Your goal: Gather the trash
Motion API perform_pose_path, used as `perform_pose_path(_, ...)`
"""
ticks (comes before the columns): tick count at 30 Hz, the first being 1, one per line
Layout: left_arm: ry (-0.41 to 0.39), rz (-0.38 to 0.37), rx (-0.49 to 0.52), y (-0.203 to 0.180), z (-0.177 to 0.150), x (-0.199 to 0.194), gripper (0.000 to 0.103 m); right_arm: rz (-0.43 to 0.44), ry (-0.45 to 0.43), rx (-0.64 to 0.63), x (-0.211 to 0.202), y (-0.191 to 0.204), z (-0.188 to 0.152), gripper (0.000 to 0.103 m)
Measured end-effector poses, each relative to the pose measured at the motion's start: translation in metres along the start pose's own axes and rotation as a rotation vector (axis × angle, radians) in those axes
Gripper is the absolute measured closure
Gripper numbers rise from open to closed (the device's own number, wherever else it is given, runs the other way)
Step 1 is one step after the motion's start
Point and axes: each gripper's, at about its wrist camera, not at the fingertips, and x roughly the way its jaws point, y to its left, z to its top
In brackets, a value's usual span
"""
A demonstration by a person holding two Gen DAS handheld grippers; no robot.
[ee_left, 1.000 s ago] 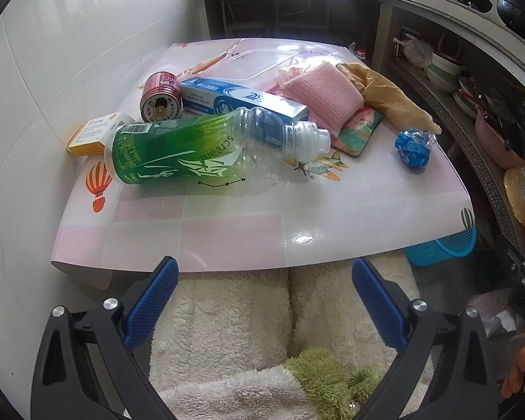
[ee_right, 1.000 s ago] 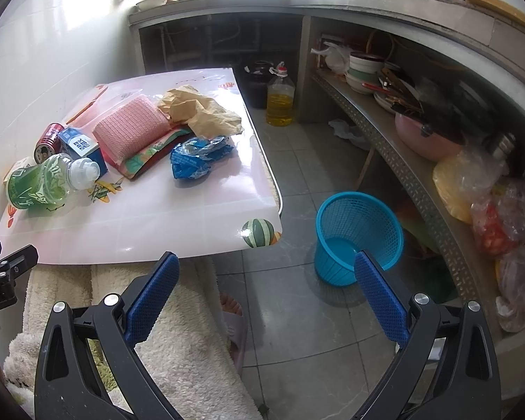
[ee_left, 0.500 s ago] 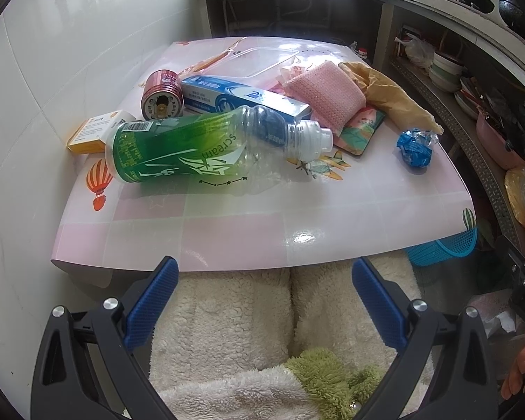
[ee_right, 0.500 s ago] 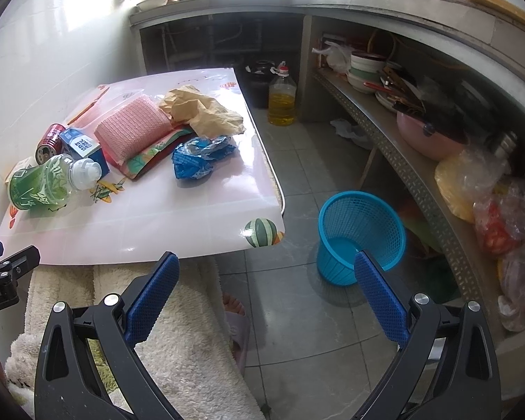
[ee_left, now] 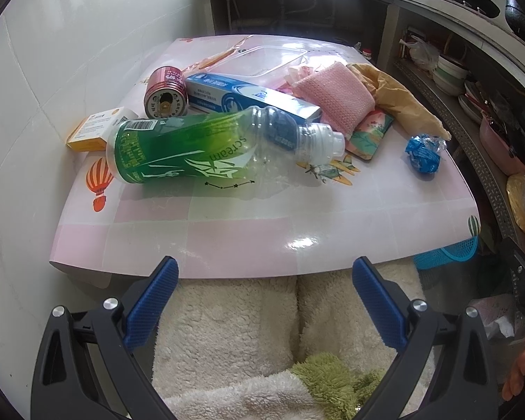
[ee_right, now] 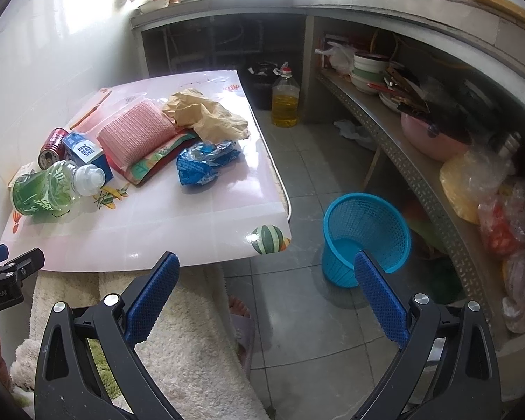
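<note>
While the green plastic bottle (ee_left: 206, 150) lies on its side on the pink table (ee_left: 262, 241) beside a red can (ee_left: 165, 92) and crumpled blue wrapper (ee_right: 206, 162), both the left gripper (ee_left: 262, 280) and right gripper (ee_right: 264, 276) hang spread apart, empty, near a blue basket (ee_right: 365, 234).

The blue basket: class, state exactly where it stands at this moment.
In the right wrist view the blue basket stands on the floor tiles, right of the table corner and below the shelf, apart from both.

"scream" on the green bottle (ee_left: 206, 150) label; other print illegible.
</note>
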Motion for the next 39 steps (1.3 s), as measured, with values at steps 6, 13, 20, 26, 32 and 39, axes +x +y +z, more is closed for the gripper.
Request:
perform_pose_path(6,-0.027,-0.002,-0.071,0.037,0.01,0.006,0.006,0.051,-0.032,-0.036,0.001,0.016,0.012,0.008)
perform_pose_path(13,-0.13,0.011,-0.124,0.092,0.019,0.01,0.006,0.142,-0.057,-0.145,0.009,0.057,0.034,0.008)
perform_pose_path(20,-0.287,-0.186,-0.165,0.113,0.017,0.006,0.006,0.212,-0.046,-0.157,0.028,0.073,0.063,0.008)
perform_pose_path(26,-0.302,-0.321,-0.101,0.09,0.031,0.005,0.006,0.222,0.033,0.0,0.074,0.058,0.092,0.021)
perform_pose_path(32,-0.286,-0.351,-0.033,0.078,0.043,-0.002,0.006,0.259,0.136,0.115,0.113,0.049,0.097,0.04)
perform_pose_path(39,-0.309,-0.267,-0.054,0.096,0.068,-0.011,0.006,0.309,0.239,0.156,0.128,0.045,0.091,0.072)
